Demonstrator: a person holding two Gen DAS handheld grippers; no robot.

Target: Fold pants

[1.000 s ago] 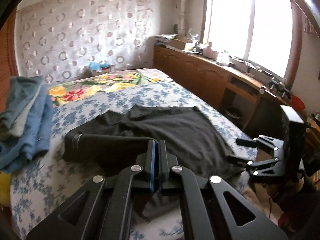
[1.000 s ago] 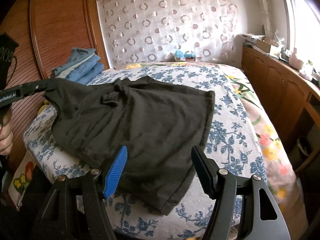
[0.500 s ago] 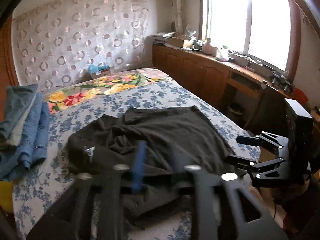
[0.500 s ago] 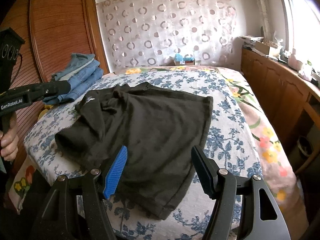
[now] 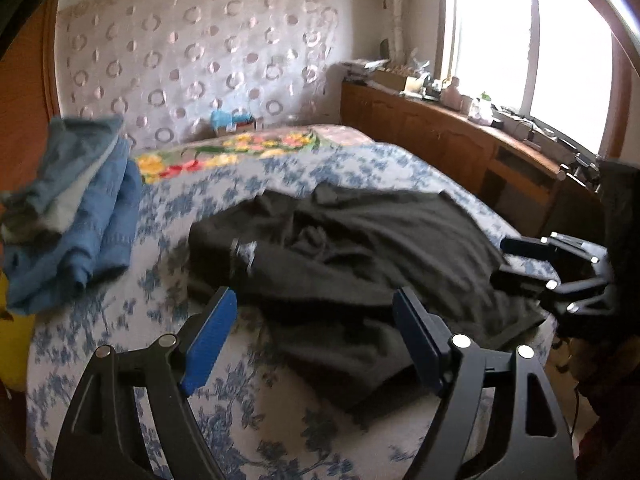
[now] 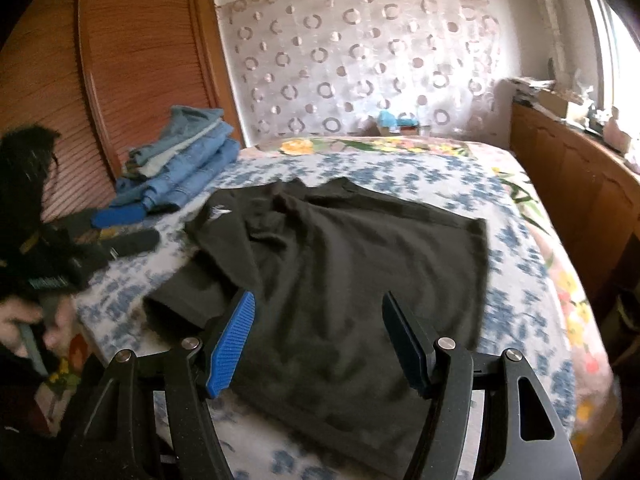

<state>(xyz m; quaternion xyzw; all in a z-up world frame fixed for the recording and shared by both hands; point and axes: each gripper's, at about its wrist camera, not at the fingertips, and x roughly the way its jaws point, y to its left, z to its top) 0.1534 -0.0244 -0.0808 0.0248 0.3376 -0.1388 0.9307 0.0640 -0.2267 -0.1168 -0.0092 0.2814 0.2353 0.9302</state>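
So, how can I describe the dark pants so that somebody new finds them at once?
Look at the bed with the blue-flowered sheet. The dark pants lie spread over its near end, right of the stack of blue jeans. They are the only black garment, with a small white logo near the left edge.

Bare bedsheet (image 6: 516, 292) at right of the dark pants (image 6: 340, 280) lies free; folded jeans (image 6: 184, 160) crowd the upper left.

I can't read any words or numbers here. The black pants (image 6: 340, 276) have a small white mark, and the left gripper (image 6: 120, 228) has a white label, both too blurry.
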